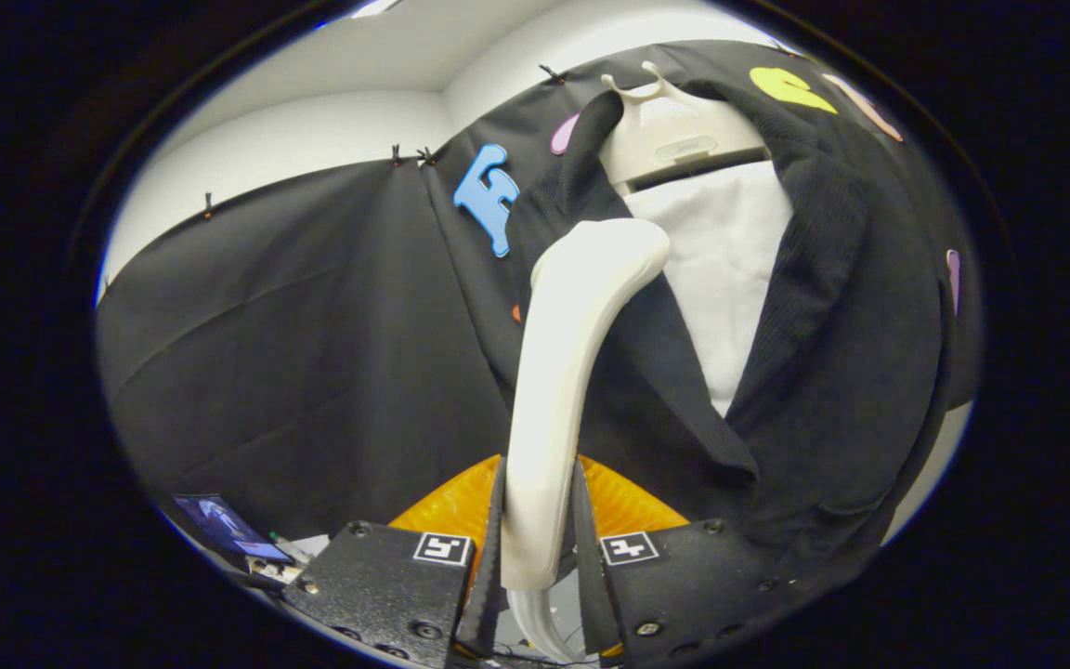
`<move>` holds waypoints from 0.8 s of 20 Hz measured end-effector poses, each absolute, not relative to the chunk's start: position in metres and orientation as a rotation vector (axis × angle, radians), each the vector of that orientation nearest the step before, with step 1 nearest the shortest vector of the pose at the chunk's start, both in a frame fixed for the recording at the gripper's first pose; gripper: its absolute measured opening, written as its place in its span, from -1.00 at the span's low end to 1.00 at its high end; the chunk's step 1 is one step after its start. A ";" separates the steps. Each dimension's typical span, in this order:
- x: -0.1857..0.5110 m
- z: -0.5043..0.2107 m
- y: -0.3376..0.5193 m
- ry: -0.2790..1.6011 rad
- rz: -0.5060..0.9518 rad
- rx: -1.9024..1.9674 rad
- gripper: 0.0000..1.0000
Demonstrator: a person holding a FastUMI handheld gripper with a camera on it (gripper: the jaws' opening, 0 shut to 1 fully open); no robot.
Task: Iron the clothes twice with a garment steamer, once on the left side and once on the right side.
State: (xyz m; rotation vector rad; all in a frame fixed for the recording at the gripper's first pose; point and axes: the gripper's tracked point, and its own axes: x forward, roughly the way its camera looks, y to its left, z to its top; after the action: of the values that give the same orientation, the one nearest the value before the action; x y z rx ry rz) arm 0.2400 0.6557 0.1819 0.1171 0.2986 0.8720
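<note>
The gripper (540, 548) has its two black fingers (489, 557) closed on the white handle of the garment steamer (567, 372), one pad pressing on each side of the handle's lower part, so the jaws are clamped on it with only the handle's width between them; each finger block carries a small square black-and-white marker on its top face; the steamer rises from between the fingers in a smooth pale curve, leaning over at the top so that its rounded head lies against the dark garment; that garment, a black cardigan (832, 353), hangs open-fronted on a cream plastic hanger (660, 130) beyond the fingers, with a white panel (730, 269) showing between its two front edges; the steamer's head meets the cardigan's front edge on the side nearer the blue letter, just beside the white panel, and whether it presses the cloth or only touches it I cannot tell; the cardigan's ribbed edge on the other side hangs straight down, and its lower folds droop close over the finger block on that side; an orange ribbed piece (628, 506) sits just ahead of the fingers, behind the handle, and what it is I cannot tell; a thin pale hose (535, 627) trails from the handle's base, down between the fingers; a small lit screen (224, 525) lies off beside the other finger block, low against the black cloth wall.
</note>
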 end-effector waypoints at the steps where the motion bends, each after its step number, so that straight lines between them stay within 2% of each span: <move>1: 0.238 0.175 0.654 0.311 0.875 0.116 -0.25; 16: 0.232 0.081 0.640 0.485 0.865 0.102 -0.25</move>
State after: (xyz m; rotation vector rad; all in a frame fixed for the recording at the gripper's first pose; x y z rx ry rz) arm 0.2325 0.6402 0.0809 0.1019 0.4849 0.8650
